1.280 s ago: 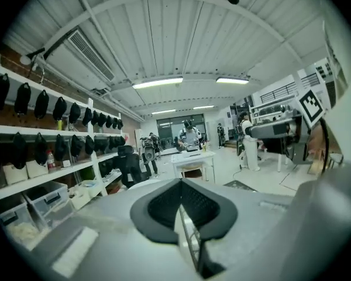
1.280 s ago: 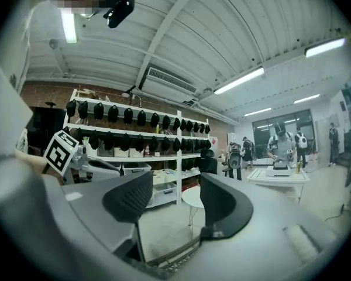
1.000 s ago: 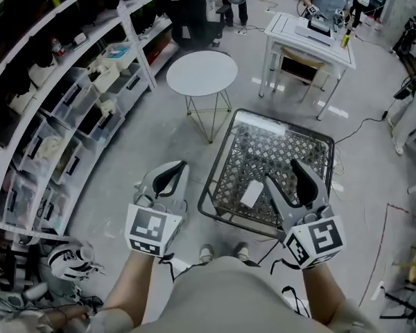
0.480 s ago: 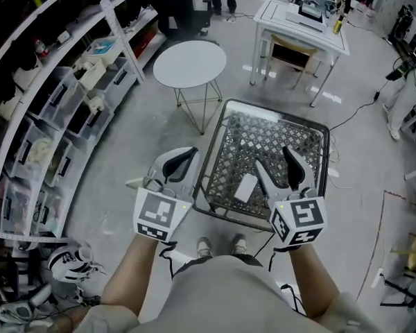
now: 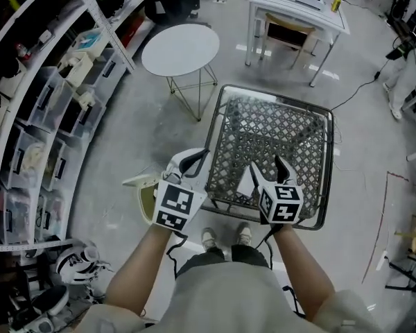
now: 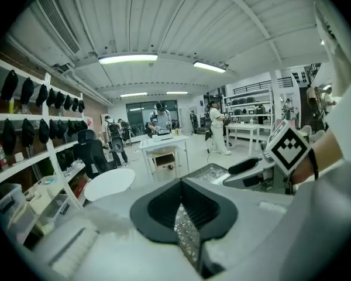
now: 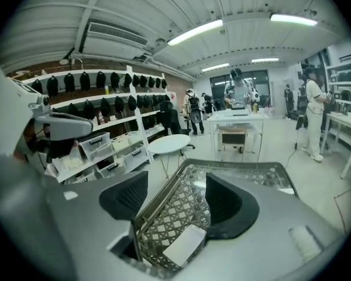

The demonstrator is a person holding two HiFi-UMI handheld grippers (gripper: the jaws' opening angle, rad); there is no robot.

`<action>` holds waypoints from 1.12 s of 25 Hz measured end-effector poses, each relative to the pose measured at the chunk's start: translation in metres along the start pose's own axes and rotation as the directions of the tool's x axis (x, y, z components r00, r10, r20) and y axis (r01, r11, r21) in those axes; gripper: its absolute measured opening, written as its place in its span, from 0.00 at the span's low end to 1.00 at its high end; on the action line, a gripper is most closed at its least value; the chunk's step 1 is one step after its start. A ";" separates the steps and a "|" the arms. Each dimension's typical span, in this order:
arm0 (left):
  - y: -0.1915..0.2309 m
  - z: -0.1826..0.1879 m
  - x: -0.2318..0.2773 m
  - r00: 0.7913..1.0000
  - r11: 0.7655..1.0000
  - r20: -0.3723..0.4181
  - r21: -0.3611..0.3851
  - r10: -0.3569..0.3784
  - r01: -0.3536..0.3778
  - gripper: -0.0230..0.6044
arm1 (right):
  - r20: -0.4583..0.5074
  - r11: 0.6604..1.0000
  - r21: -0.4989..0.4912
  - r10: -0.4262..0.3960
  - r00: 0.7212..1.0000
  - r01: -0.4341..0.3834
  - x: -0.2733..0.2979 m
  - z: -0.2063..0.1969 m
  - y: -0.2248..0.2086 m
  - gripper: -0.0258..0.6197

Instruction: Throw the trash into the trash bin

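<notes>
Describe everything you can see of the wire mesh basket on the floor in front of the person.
The basket is a rectangular bin of dark metal lattice with a thicker rim and rounded corners, standing upright and open-topped on the grey floor, just ahead of the person's shoes. One flat white piece lies on its bottom near the front wall. The right gripper, its jaws just opened wider with nothing gripped, hangs over the near rim; contact cannot be told.

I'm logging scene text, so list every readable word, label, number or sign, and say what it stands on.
No readable text anywhere.
Left marker cube and right marker cube: black-and-white square patterns, no letters.
Shelf bins: any labels are too small to read.
White piece in the wire basket: looks blank.
</notes>
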State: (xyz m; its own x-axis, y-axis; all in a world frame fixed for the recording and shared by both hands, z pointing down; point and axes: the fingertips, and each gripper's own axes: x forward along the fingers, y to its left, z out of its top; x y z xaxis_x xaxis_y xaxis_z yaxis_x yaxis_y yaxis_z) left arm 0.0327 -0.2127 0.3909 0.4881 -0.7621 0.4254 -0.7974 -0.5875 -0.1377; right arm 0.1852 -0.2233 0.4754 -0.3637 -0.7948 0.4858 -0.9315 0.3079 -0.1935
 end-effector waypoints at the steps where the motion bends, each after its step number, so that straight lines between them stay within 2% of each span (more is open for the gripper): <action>1: -0.001 -0.010 0.005 1.000 1.000 -0.020 -0.006 -0.010 0.010 0.04 | -0.018 1.000 0.023 -0.018 1.000 0.019 0.008 -0.012 -0.004 0.52; 7: -0.011 -0.071 0.032 0.987 0.995 -0.145 -0.080 -0.067 0.055 0.04 | -0.125 0.982 0.121 -0.131 0.983 0.146 0.042 -0.077 -0.033 0.53; 11: -0.016 -0.117 0.042 0.968 0.984 -0.223 -0.156 -0.116 0.082 0.04 | -0.220 0.962 0.195 -0.147 0.964 0.191 0.065 -0.125 -0.029 0.54; 15: -0.023 -0.152 0.053 0.950 0.974 -0.278 -0.210 -0.145 0.087 0.04 | -0.312 0.943 0.222 -0.172 0.935 0.247 0.083 -0.169 -0.030 0.57; 20: -0.027 -0.182 0.062 0.933 0.960 -0.314 -0.263 -0.175 0.092 0.04 | -0.388 0.894 0.300 -0.204 0.899 0.333 0.099 -0.212 -0.041 0.60; 23: -0.023 -0.200 0.059 0.924 0.959 -0.339 -0.272 -0.177 0.084 0.04 | -0.429 0.869 0.303 -0.243 0.870 0.392 0.102 -0.232 -0.045 0.62; 28: -0.025 -0.211 0.043 0.911 0.954 -0.361 -0.285 -0.197 0.093 0.04 | -0.490 0.865 0.242 -0.283 0.824 0.441 0.096 -0.247 -0.042 0.63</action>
State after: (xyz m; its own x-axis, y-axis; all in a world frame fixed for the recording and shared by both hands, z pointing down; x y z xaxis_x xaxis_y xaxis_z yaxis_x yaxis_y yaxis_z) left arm -0.0011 -0.1731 0.6016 0.4740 -0.4801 0.7381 -0.8163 -0.5540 0.1638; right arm 0.1885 -0.1831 0.7406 -0.0384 -0.4858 0.8732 -0.9645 -0.2105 -0.1595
